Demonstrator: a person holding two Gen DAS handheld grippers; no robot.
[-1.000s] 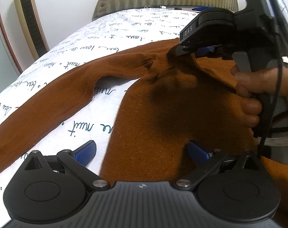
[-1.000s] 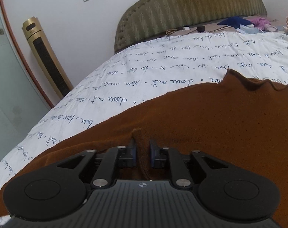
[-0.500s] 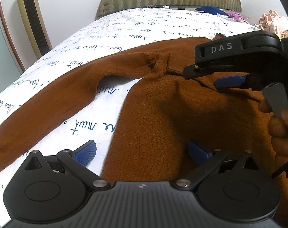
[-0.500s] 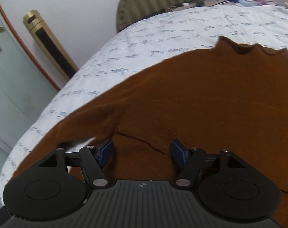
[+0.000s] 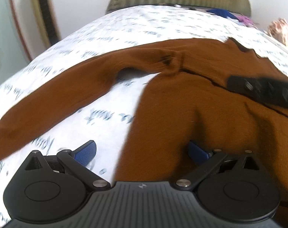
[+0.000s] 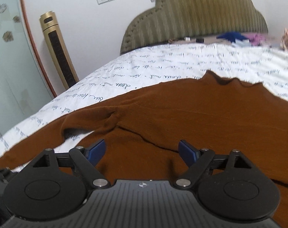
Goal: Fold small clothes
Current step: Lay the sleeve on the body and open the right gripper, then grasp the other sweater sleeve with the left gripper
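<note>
A rust-brown long-sleeved sweater (image 5: 201, 114) lies flat on the bed, one sleeve (image 5: 58, 95) stretched out to the left. It also shows in the right wrist view (image 6: 201, 117), with its collar (image 6: 223, 79) at the far side. My left gripper (image 5: 142, 150) is open and empty, low over the sweater's side edge near the hem. My right gripper (image 6: 142, 150) is open and empty, just above the sweater's body near the armpit fold (image 6: 109, 119). Part of the right gripper shows as a black bar (image 5: 261, 91) in the left wrist view.
The bed has a white sheet with blue script (image 6: 163, 70) and a green padded headboard (image 6: 193, 15). A gold tower fan (image 6: 56, 49) stands by the wall at left. Loose clothes (image 6: 244, 37) lie near the headboard at right.
My right gripper has let go of the pinched sweater fabric, opened wide and drawn back to the right. The sleeve and body now lie flat. My left gripper stays open.
</note>
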